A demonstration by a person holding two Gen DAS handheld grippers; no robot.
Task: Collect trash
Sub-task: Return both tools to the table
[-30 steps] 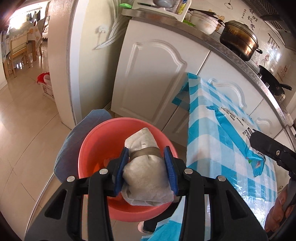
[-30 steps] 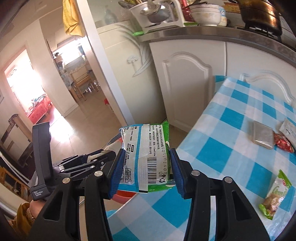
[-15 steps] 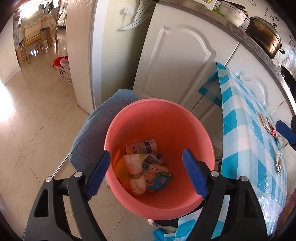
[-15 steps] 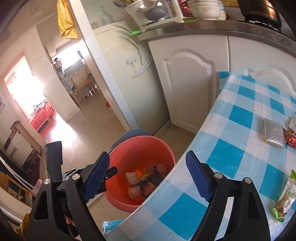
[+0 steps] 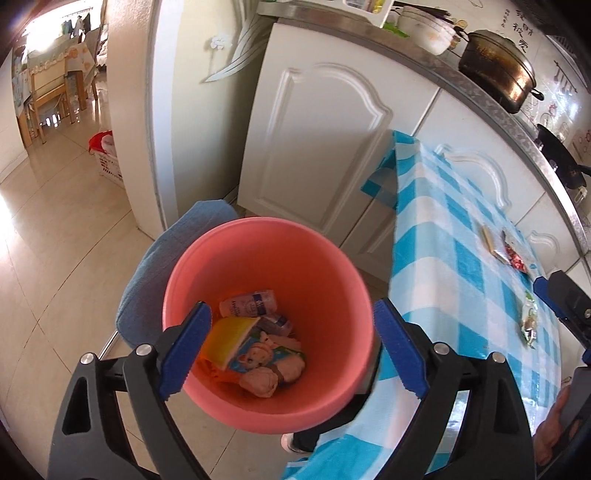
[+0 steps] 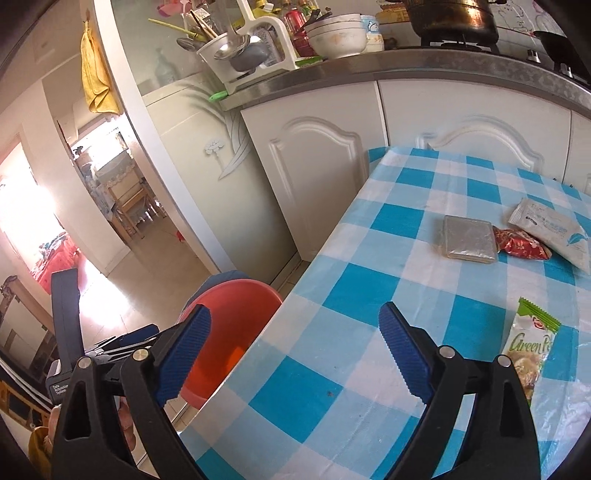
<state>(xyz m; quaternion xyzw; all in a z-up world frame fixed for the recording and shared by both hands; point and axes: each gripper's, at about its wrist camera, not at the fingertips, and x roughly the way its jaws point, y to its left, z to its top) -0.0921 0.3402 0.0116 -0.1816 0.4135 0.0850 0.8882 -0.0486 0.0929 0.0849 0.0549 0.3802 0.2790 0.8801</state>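
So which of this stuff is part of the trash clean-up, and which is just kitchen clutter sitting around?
Part of the job:
- red bin, already holding wrappers
- silver packet
- red wrapper
- white sachet
- green snack bag

Just lying about:
- pot
- bowls
- utensil rack
- yellow cloth

Left claw (image 5: 291, 354) tilted down over the bin (image 5: 266, 258), opening, empty; right claw (image 6: 295, 358) beside the bin, opening, empty.
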